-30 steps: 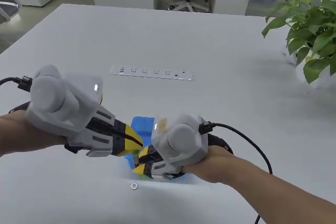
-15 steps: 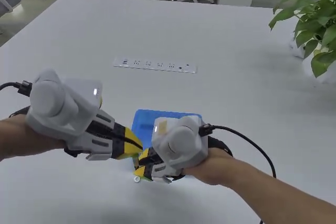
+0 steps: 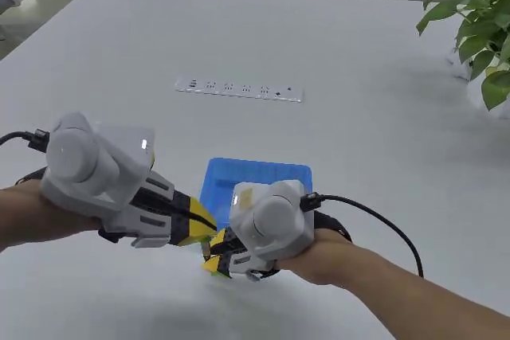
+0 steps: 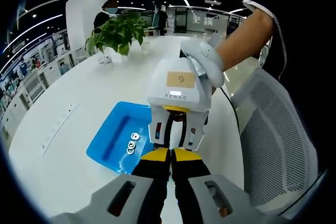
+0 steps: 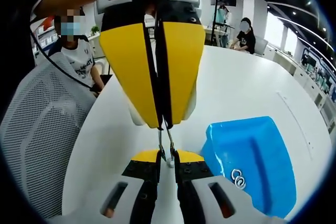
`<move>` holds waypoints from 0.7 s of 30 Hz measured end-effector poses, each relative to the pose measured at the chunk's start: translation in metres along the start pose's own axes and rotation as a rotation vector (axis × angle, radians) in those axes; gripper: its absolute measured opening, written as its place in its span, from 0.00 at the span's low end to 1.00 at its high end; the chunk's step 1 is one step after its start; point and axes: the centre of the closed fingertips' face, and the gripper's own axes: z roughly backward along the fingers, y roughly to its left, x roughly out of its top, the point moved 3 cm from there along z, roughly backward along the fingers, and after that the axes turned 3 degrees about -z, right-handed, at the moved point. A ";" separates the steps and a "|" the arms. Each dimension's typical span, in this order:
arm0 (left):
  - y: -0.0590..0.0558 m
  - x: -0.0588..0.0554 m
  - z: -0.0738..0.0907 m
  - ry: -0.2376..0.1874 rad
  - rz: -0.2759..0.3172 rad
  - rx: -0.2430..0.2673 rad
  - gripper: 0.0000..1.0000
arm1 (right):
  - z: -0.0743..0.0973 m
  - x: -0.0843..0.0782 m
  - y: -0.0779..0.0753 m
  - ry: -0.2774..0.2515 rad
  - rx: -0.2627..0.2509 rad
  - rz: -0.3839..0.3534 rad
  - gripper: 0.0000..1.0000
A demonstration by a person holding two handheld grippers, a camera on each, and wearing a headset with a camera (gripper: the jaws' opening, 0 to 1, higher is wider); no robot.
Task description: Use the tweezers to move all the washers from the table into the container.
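The blue tray [image 3: 259,177] lies on the white table just beyond both grippers, with a few washers [image 5: 239,178] in it, also seen as washers [image 4: 131,145] in the left gripper view. My right gripper [image 5: 167,160] is shut on thin metal tweezers [image 5: 165,142]. The tweezers run forward to the yellow tips of my left gripper [image 4: 170,156], whose jaws are pressed together. I cannot tell whether the left jaws also pinch the tweezers. In the head view the left gripper [image 3: 199,224] and right gripper [image 3: 213,260] meet tip to tip at the tray's near left corner.
A white power strip [image 3: 239,89] lies farther back on the table. A potted plant [image 3: 478,21] stands at the far right. A white mesh chair [image 4: 278,129] sits by the table's near edge, and people stand in the background.
The head camera has tilted, so the tray shows more fully. The loose washer on the table in front of the right jaws is now hidden under them. Both grippers keep their tip-to-tip pose.
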 end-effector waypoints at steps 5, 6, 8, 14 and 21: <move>0.000 -0.002 -0.003 -0.002 0.006 -0.005 0.05 | -0.001 -0.002 0.001 0.001 0.002 -0.007 0.13; 0.000 -0.002 -0.003 -0.003 0.008 -0.005 0.05 | -0.001 -0.003 0.001 0.001 0.002 -0.008 0.13; 0.000 -0.003 -0.004 -0.003 0.008 -0.006 0.05 | -0.002 -0.004 0.001 0.002 0.003 -0.011 0.13; 0.000 -0.002 -0.006 -0.010 0.006 -0.005 0.05 | -0.003 -0.006 0.000 0.000 0.001 -0.020 0.13; 0.002 -0.002 -0.006 -0.009 0.010 -0.003 0.05 | -0.005 -0.007 0.000 -0.004 -0.001 -0.029 0.13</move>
